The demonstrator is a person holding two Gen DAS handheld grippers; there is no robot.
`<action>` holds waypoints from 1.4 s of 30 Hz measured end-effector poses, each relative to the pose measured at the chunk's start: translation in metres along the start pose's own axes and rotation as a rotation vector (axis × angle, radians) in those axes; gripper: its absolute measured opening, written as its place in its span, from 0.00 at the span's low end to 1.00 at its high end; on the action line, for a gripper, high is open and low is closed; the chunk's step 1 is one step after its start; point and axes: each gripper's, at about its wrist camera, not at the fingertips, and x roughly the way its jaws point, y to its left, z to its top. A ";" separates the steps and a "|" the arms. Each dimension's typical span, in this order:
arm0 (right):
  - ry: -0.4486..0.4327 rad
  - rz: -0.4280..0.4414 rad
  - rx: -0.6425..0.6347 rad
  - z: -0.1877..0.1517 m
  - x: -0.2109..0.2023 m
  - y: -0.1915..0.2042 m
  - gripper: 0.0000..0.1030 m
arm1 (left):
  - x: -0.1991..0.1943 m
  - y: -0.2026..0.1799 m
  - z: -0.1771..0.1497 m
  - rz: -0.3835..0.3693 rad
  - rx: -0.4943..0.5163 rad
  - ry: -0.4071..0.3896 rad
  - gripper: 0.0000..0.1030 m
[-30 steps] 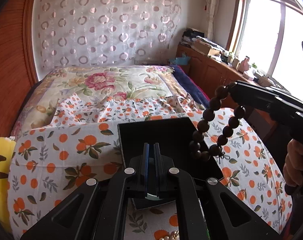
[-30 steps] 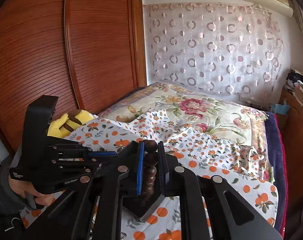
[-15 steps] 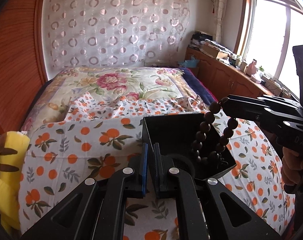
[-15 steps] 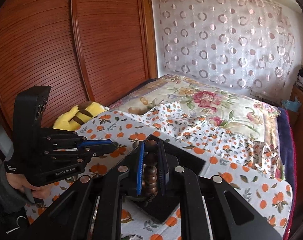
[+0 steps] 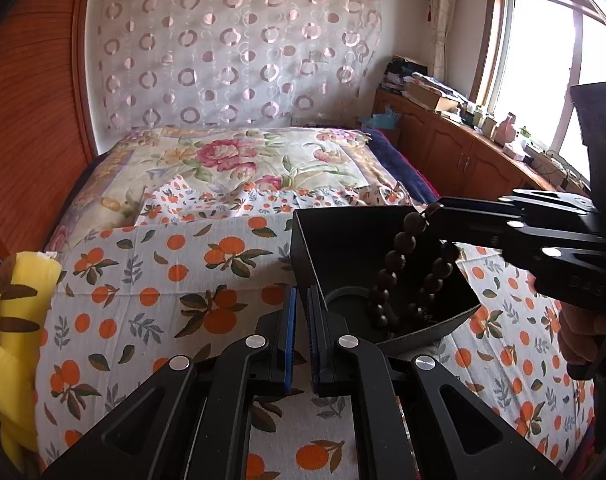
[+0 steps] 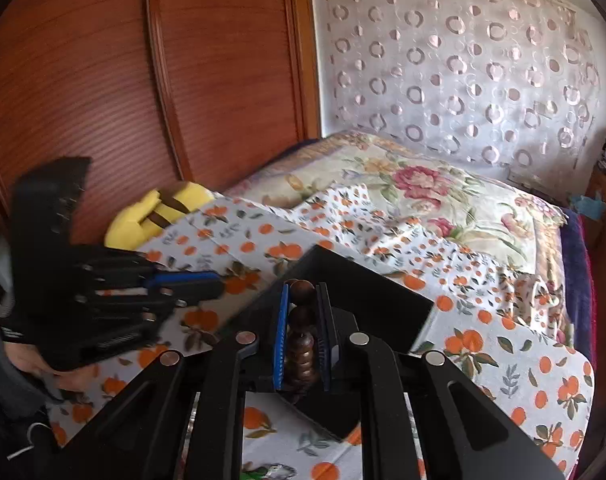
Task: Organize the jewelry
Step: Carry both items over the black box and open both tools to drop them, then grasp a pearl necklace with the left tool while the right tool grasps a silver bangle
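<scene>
Dark wooden bead bracelet (image 5: pixel 403 276) is now hanging right down into the open black rectangular jewelry box (image 5: pixel 343 240), and that's the big change from a second ago. Back then you had the loop dangling above the box's front corner; now the lower beads look like they reach the round recess at the bottom, though you can't quite tell if they rest on it or just hover.

Your right gripper (image 6: pixel 303 320) is clenched on the top couple of beads, blue pads squeezing them from both sides, so the bracelet is carried by you and not by the box yet. In the left wrist view you can see those fingers poking in over the box's right rim.

Your left gripper (image 5: pixel 299 320) has slid off to the box's left wall. A second ago it sat over the middle of the box; now it's just beside the wall, jaws nearly together with only a thin gap and nothing between them.

My read: you're at the drop-off. Lower a touch more so the beads pile up inside, then let go. Watch that the loop doesn't drape over the rim onto the orange-print white bedsheet (image 5: pixel 163 272). Yellow plush toy (image 5: pixel 7 312) sits well out of the way.
</scene>
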 end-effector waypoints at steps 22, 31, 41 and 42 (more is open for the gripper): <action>0.001 -0.103 0.097 -0.080 -0.049 0.013 0.36 | -0.049 -0.020 -0.060 -0.043 0.048 0.015 0.14; 0.002 -0.111 0.134 -0.112 -0.062 0.046 0.36 | -0.069 -0.025 -0.094 -0.063 0.082 0.047 0.17; 0.038 -0.105 0.160 -0.140 -0.063 0.063 0.43 | -0.067 -0.030 -0.119 -0.111 0.110 0.111 0.28; 0.042 -0.105 0.159 -0.141 -0.062 0.063 0.43 | -0.065 -0.032 -0.120 -0.114 0.112 0.118 0.28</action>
